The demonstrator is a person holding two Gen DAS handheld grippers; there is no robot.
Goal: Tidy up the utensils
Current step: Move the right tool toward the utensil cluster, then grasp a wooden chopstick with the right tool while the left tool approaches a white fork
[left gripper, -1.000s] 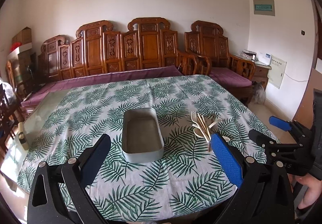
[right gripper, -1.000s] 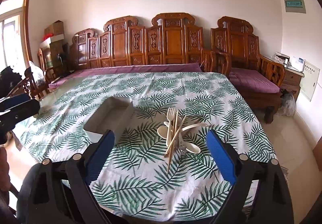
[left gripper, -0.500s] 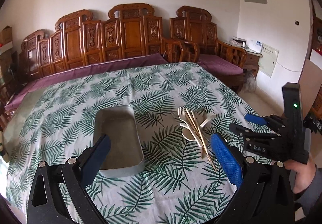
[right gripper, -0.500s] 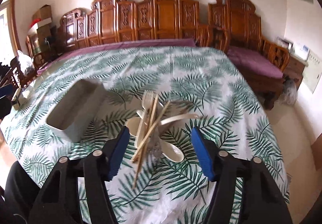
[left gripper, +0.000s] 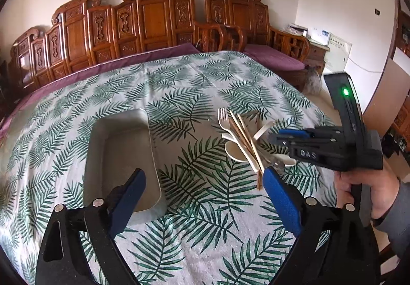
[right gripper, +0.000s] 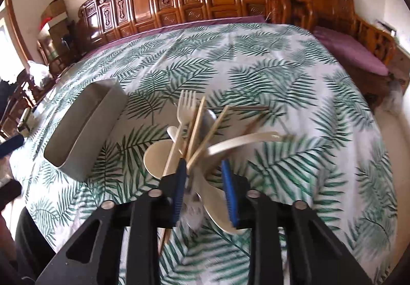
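A pile of utensils (left gripper: 243,139) lies on the leaf-print tablecloth (left gripper: 205,85): a cream fork (right gripper: 187,103), cream spoons (right gripper: 156,159), wooden chopsticks (right gripper: 197,121) and a metal piece (right gripper: 243,107). Left of the pile stands an empty grey metal tray (left gripper: 120,156) (right gripper: 84,131). My right gripper (right gripper: 205,182) (left gripper: 282,136) is low over the pile's near end. Its jaws are closing, with a spoon and chopstick ends between the pads, and a gap still shows. My left gripper (left gripper: 205,195) hovers between tray and pile, its jaws closing slightly with nothing between them.
A carved wooden bench (left gripper: 153,18) with purple cushions (right gripper: 351,51) runs behind and to the right of the table. A person's hand (left gripper: 358,182) holds the right gripper at the table's right edge. Boxes and clutter (right gripper: 53,18) stand far left.
Both grippers have come down and forward toward the table. The right gripper's jaws have narrowed from wide apart to close around the pile's near end. The left jaws look much the same.
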